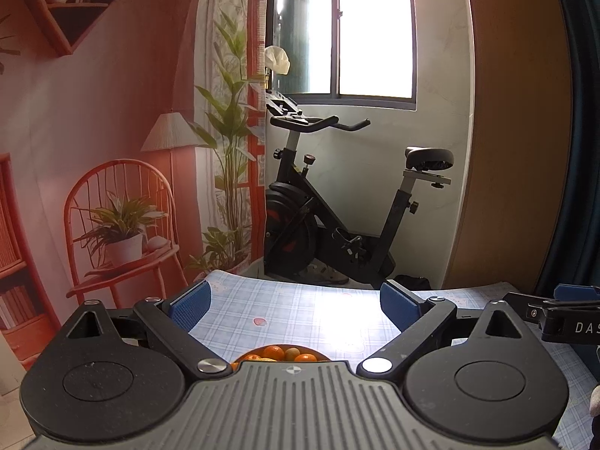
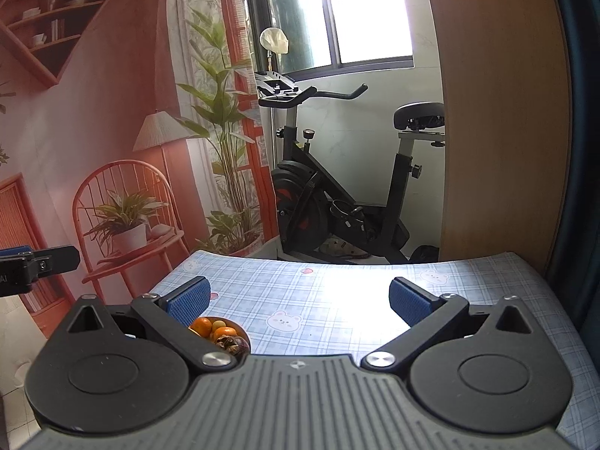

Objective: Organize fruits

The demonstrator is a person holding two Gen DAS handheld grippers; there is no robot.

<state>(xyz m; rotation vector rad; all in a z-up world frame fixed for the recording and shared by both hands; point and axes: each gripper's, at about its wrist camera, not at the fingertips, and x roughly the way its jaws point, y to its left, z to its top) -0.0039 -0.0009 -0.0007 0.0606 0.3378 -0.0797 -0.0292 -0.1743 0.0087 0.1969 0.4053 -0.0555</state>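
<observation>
The left gripper stands wide open with nothing between its blue pads; the right gripper is likewise wide open and empty. Both hang above the desk, which carries a blue plaid cloth printed with bear faces and small hearts. The bowl of fruit sits on the desk, low in both views: in the left wrist view it lies centred just under the gripper body, largely hidden by it; in the right wrist view it lies to the left, partly behind the left finger. It holds oranges, a pale green fruit and a dark brown fruit. Legible writing: "DAS" in white on the right gripper's black arm at the edge of the left wrist view; the rest is cut off. Beyond the desk stand an exercise bike under a window, a printed backdrop showing chair, lamp and plants, and a wooden panel.
</observation>
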